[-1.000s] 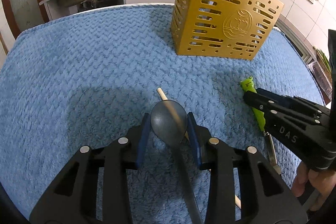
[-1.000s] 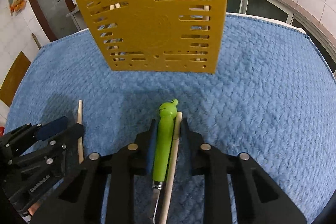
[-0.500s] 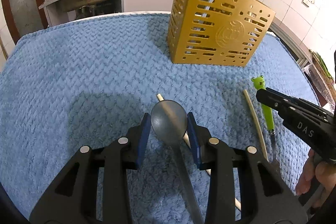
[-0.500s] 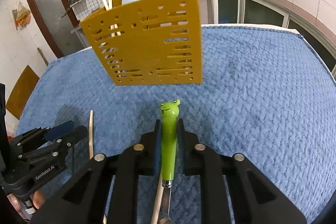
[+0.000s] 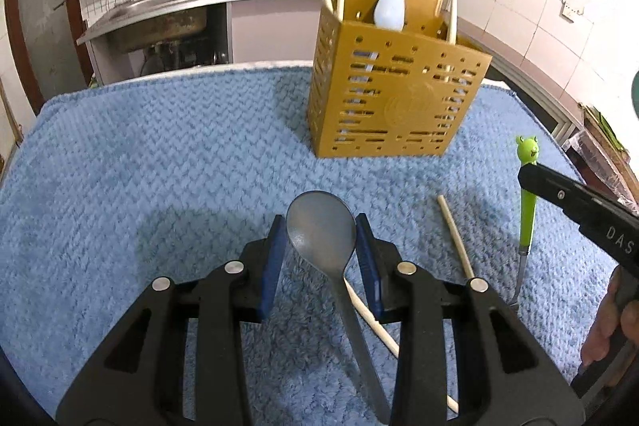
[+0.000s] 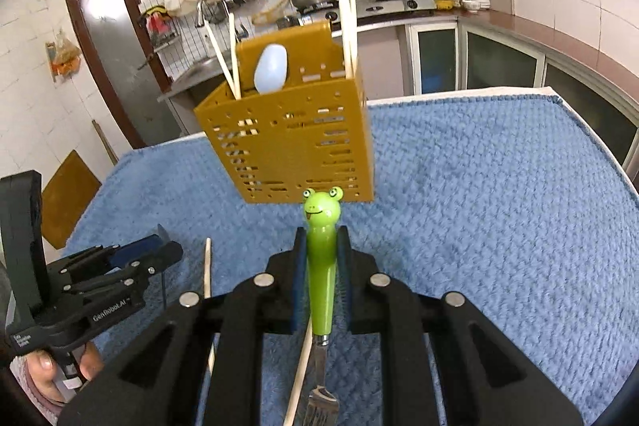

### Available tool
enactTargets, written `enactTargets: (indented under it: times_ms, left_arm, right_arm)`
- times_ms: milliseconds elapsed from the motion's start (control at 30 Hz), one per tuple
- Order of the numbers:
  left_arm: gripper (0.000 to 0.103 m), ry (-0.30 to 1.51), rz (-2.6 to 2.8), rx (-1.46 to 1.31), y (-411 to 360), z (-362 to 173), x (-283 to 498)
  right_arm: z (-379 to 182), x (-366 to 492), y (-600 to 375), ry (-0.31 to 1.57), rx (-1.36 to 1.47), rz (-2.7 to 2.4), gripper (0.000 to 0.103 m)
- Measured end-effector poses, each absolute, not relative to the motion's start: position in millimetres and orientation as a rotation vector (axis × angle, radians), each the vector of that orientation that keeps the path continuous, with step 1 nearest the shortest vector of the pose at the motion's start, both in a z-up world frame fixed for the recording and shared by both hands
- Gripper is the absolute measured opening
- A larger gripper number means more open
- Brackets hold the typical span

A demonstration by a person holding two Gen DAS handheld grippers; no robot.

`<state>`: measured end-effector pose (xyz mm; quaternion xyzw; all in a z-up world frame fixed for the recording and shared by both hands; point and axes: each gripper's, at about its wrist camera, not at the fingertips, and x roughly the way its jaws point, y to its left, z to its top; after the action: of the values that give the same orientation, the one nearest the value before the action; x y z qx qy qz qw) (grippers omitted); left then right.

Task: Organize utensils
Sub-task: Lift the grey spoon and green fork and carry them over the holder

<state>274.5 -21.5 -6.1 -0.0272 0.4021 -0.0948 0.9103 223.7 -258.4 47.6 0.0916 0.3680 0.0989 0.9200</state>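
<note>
Gripping one grey metal spoon (image 5: 321, 226) by its bowl, the left tool (image 5: 321, 246) has its two blue pads closed against the bowl's sides, above the blue textured cloth (image 5: 159, 154) covering the desk. The right tool (image 6: 321, 266) is clamped on the green frog-headed handle of one fork (image 6: 321, 258), frog end forward and tines toward the camera. Two pale chopsticks (image 5: 455, 238) lie on the cloth between the tools, while the one perforated yellow plastic utensil holder (image 6: 295, 146) stands beyond, containing four upright chopsticks and one light blue spoon (image 6: 270, 68).
</note>
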Motion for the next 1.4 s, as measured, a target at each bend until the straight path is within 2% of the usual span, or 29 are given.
enactTargets:
  times_ms: [567,600,633,1400]
  left_arm:
    - [0.033,0.702,-0.193,-0.002,-21.2,47.8,262.0]
    - [0.016,0.700,-0.194,-0.002,-21.1,49.5,262.5]
    - [0.005,0.705,-0.203,0.002,-21.2,50.8,264.1]
    - [0.003,0.711,-0.226,0.006,-18.9,61.6,277.3]
  right_arm:
    - [84.6,209.7,-271.3,0.649,0.177,0.200,0.015]
    - [86.7,209.7,-271.9,0.647,0.176,0.199,0.015]
    - [88.7,209.2,-271.8,0.644,0.175,0.197,0.015]
    - [105.5,215.3,-275.0,0.610,0.166,0.198,0.015]
